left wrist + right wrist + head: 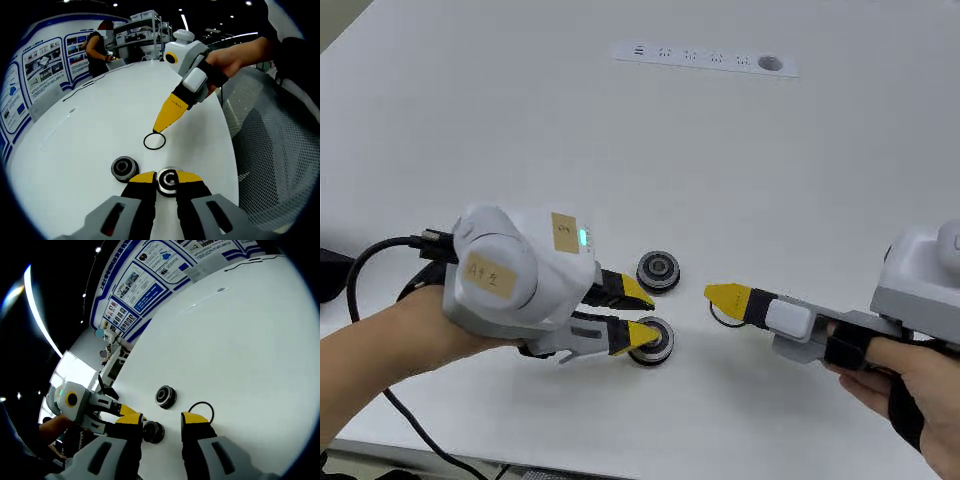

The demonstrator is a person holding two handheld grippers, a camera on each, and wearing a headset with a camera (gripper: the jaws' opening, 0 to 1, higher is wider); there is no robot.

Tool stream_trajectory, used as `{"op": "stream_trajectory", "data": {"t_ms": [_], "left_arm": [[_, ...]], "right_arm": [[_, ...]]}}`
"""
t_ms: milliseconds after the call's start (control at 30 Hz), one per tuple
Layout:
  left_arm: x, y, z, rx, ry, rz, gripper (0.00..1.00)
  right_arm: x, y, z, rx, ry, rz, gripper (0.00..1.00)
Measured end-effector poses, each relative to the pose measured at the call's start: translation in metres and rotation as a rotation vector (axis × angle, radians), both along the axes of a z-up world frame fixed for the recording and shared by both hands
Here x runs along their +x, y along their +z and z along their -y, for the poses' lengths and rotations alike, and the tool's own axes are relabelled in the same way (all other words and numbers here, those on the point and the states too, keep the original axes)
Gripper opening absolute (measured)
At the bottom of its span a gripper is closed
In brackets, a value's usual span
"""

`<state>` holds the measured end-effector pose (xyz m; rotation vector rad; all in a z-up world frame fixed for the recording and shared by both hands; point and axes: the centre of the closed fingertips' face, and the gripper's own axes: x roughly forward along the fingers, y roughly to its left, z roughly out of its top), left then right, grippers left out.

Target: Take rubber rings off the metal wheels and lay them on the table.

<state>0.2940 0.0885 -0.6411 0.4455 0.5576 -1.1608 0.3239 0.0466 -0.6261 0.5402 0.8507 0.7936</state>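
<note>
One rubber ring [154, 149] is lying flat on the table [520, 150], free of any wheel, a little in from the near edge where the person is standing. The right gripper [162, 419] is hovering just over it. Its jaws are standing parted with nothing between them, and one yellow tip is either touching the ring's rim or sitting just beside it; I cannot tell which.

The left gripper [642, 313] is closing narrowly on the held wheel [169, 181], one jaw on each side, pinning it on the table close to the near edge. That wheel is showing a bright bare metal rim, so it is probably the one the loose ring came from. The second wheel [125, 168] is resting untouched just beyond it, a little farther from the near edge and apart from both grippers. Its outer band is looking dark, which suggests its rubber is still on, though the pictures are too small for me to be sure.

So the task appears to be about half done: one ring is off and laid down, and one is likely remaining. The left gripper will need to let go and take the second wheel for the next pull. A power strip [705, 58] is lying near the far edge, well apart from the work.
</note>
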Motion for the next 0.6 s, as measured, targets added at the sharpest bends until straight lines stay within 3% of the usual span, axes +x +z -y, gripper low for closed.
{"op": "stream_trajectory", "data": {"t_ms": [167, 233, 300, 600], "left_arm": [[-0.004, -0.004, 0.002, 0.006, -0.011, -0.012, 0.14], [-0.006, -0.005, 0.002, 0.01, -0.017, -0.016, 0.14], [-0.006, -0.007, 0.002, 0.017, -0.019, -0.017, 0.14], [-0.007, -0.011, 0.0, 0.036, -0.015, -0.019, 0.14]], "right_arm": [[-0.014, 0.006, -0.016, 0.072, 0.09, 0.001, 0.43], [-0.021, 0.007, -0.022, 0.054, 0.156, 0.056, 0.5], [-0.028, 0.008, -0.028, 0.049, 0.203, 0.076, 0.54], [-0.04, 0.0, -0.039, 0.081, 0.24, 0.026, 0.61]]}}
